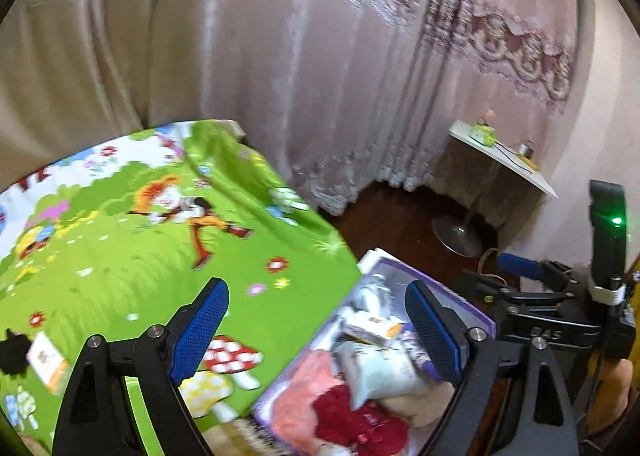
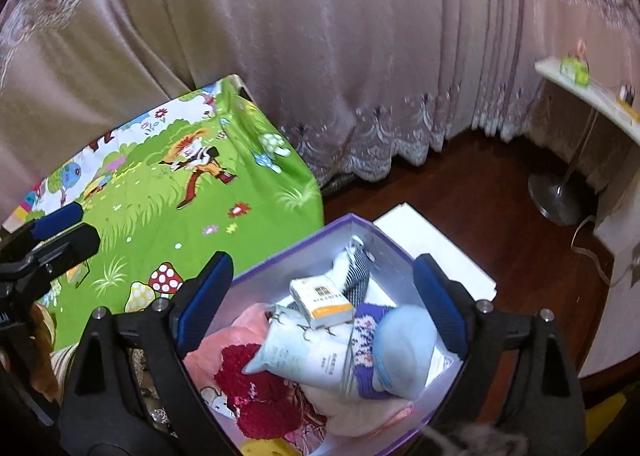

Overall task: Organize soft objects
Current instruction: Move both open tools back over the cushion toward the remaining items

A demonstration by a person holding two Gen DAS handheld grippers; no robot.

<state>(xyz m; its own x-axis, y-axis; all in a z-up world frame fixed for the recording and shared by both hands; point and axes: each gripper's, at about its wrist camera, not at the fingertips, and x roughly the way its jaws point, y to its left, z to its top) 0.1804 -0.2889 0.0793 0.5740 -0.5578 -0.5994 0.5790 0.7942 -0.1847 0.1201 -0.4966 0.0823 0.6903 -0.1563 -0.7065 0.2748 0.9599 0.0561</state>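
Both jaws wide apart here, nothing between the pads on either side. The left hand-held gripper [image 1: 316, 330] hangs over the seam where the green cartoon sheet [image 1: 160, 240] on the bed meets the purple box [image 1: 472, 306], its blue pads spread and empty. The right hand-held gripper [image 2: 322, 298] sits directly above that purple box [image 2: 304, 242], equally spread, gripping nothing. Down in the box the soft things are heaped together: a dark red knit piece [image 2: 256, 388] at about 7 o'clock of the pile, pink cloth [image 2: 232, 340] at 9 o'clock, a pale blue packet [image 2: 304, 356] across the middle, a small white and orange carton [image 2: 320, 302] lying on top, a purple patterned sock [image 2: 366, 344] and a light blue rounded piece [image 2: 408, 348] at 3 o'clock, a striped sock [image 2: 356, 268] up at 12. The box stands on the dark wooden floor [image 2: 460, 192], just beside the bed's edge. In the left view, another small carton [image 1: 48, 360] and something black [image 1: 14, 352] lie on the sheet at 9 o'clock. Pink curtains [image 2: 320, 56] hang behind; a small white desk [image 1: 504, 158] stands at 2 o'clock.
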